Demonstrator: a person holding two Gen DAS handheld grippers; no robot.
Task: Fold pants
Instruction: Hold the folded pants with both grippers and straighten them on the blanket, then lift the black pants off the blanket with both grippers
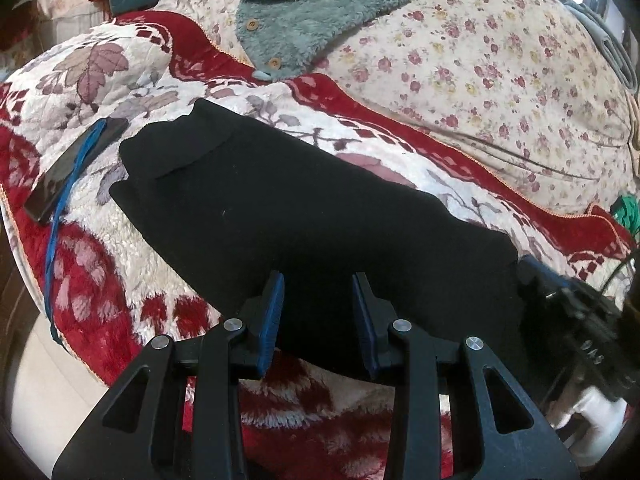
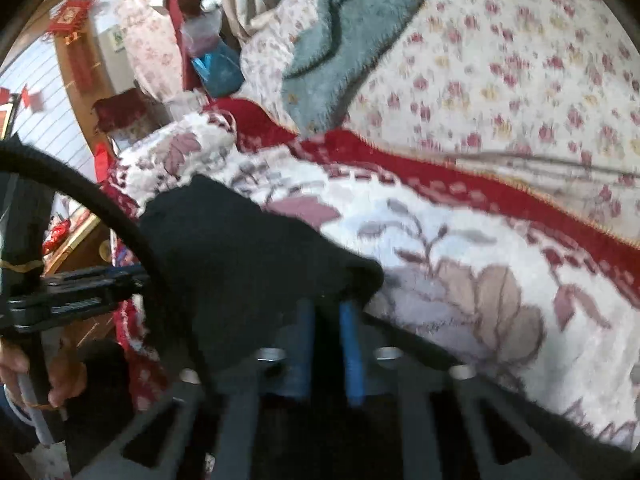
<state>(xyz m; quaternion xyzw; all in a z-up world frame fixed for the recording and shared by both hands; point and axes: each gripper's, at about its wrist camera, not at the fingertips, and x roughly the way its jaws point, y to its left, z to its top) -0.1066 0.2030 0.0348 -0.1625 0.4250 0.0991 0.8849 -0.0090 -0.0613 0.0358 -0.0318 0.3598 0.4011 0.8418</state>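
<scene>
Black pants (image 1: pixel 280 200) lie folded in a long band on a red and white floral blanket (image 1: pixel 100 264). My left gripper (image 1: pixel 320 312) stands over their near edge. Its blue pads (image 1: pixel 276 312) are apart, with flat black cloth in the gap and no pinch showing. In the right wrist view, which is blurred, my right gripper (image 2: pixel 326 320) is shut on the end of the pants (image 2: pixel 240 248), a bunched corner of which sticks out past its tips. The left gripper (image 2: pixel 80 288) shows at the left edge of that view, above a hand (image 2: pixel 40 380) on its handle.
A dark phone (image 1: pixel 72 172) with a blue cord lies on the blanket left of the pants. A grey-green fleece garment (image 1: pixel 304 12) rests on a small-flowered quilt (image 1: pixel 480 80) behind. The bed edge and pale floor (image 1: pixel 44 380) are at lower left.
</scene>
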